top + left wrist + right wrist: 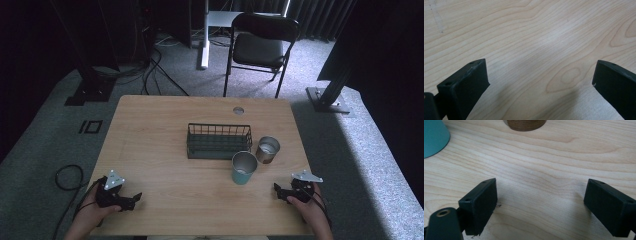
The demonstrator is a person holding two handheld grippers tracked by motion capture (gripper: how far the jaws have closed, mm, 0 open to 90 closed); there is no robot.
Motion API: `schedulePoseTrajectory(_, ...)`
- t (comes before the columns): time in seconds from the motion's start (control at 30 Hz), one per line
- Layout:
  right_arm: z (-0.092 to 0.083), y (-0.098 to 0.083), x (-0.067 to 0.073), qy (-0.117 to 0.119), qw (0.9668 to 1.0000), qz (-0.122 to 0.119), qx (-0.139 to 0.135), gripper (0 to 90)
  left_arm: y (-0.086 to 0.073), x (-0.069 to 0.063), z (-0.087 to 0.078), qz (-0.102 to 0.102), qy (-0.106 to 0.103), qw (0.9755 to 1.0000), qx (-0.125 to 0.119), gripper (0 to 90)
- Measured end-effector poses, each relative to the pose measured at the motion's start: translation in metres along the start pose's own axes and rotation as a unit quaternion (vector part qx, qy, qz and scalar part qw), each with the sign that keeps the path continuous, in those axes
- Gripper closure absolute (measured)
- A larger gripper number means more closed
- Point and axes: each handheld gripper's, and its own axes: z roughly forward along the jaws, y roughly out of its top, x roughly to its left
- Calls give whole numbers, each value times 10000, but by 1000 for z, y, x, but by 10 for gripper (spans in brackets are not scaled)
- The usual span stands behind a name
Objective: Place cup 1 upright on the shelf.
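A dark wire basket (218, 141) stands at the middle of the wooden table (165, 125). Just right of it is a metal cup (267, 149), and a teal cup (244, 168) with a metal rim stands in front of the basket's right end. My left gripper (134, 200) rests near the front left corner, open over bare wood (540, 67). My right gripper (278, 191) is open near the front right, pointing left towards the cups (541, 185). Ahead of its jaws are the teal cup's side (434, 137) and the metal cup's base (525, 124).
A round cable hole (238, 110) sits near the table's far edge. A black folding chair (260, 45) stands on the carpet behind the table. A cable loop (67, 177) lies on the floor at the left.
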Motion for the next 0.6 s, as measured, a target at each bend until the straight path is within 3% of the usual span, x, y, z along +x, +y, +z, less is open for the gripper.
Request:
schedulePoseTrajectory(0.13, 0, 0, 0, -1, 10000, -2, 2, 113, 2, 0, 1, -61, -46, 10000, -47, 10)
schedulePoseTrajectory(0.6, 0, 0, 0, 0, 10000, 1, -1, 113, 22, -19, 10, 229, -390, 9988, -193, 10)
